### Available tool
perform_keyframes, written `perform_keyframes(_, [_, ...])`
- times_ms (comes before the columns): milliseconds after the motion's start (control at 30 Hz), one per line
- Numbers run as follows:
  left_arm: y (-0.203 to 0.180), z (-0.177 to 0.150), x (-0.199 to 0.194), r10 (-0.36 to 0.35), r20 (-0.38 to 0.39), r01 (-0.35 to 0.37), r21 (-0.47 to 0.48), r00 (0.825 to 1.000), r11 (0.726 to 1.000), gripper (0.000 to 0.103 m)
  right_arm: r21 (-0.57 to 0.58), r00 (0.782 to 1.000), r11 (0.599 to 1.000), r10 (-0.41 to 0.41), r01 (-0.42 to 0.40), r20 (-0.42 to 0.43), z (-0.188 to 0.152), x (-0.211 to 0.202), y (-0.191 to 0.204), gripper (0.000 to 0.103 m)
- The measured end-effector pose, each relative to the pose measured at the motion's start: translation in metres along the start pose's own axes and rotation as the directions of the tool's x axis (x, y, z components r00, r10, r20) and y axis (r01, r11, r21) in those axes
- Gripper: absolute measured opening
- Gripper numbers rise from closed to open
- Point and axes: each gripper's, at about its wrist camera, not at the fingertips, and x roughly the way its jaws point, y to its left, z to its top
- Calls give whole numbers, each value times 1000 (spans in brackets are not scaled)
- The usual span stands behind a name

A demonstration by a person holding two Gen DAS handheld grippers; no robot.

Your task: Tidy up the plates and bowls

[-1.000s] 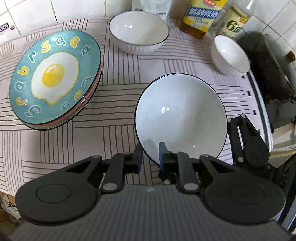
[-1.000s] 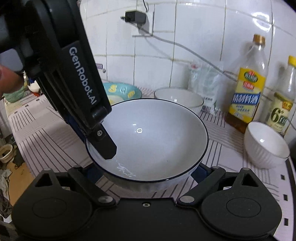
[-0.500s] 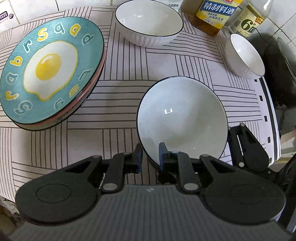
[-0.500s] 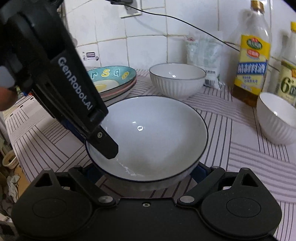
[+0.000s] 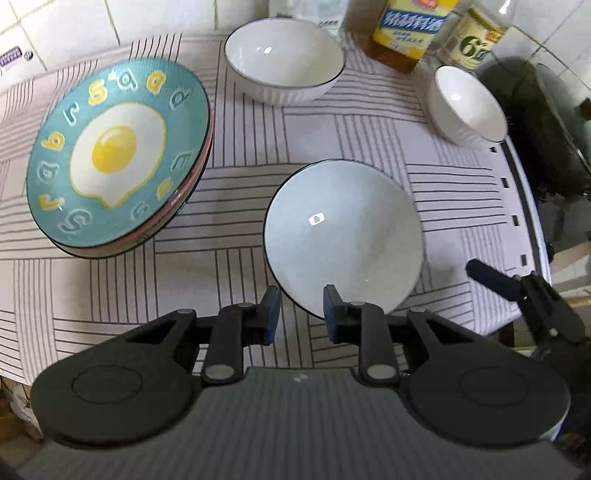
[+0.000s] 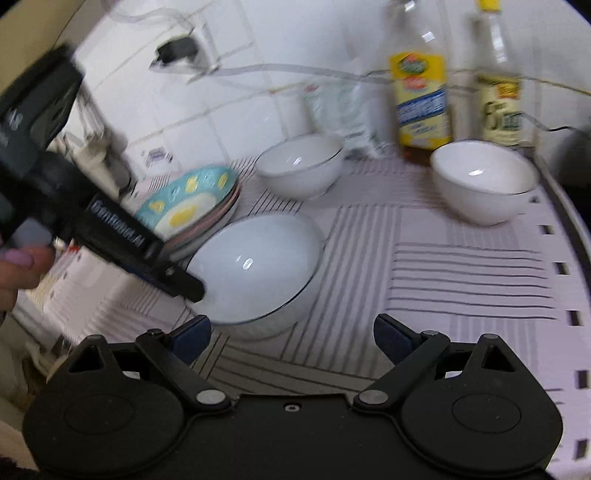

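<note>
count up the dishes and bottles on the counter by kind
White ceramic bowls: 3 — large shallow bowl, ribbed bowl at the back, small bowl on the right
Plates: at least 2 — teal fried-egg plate on a stack of pink-rimmed ones, exact number hidden
Yellow-labelled bottles: 2
Total: at least 7
</note>
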Motion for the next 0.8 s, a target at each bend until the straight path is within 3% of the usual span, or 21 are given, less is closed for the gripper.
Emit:
perform_keyframes(67, [-4,1,-11,-11,17,11,20,1000,1000,28,38,999,999,-9,7,34,3,-13,-5,96])
perform_keyframes(200, [-19,6,-32,-17,70,10,87,997,996,29,105,997,994,-19,11,76,14,-34,-15,81])
perform_keyframes(467, [-51,37,-43,-81,96,59,211,992,976,35,231,980,968,-132,96,146,35,-46,-31,76])
perform_keyframes(600, [-64,53,-36,-96,101,68,251,990,966,38,431,973,899,-163,78,163,39,-35,-67,76])
perform_keyframes(800, [-73,80,-16,-128,86,104,237,988,966,41,572,945,816,-247,84,214,43,-15,-99,69])
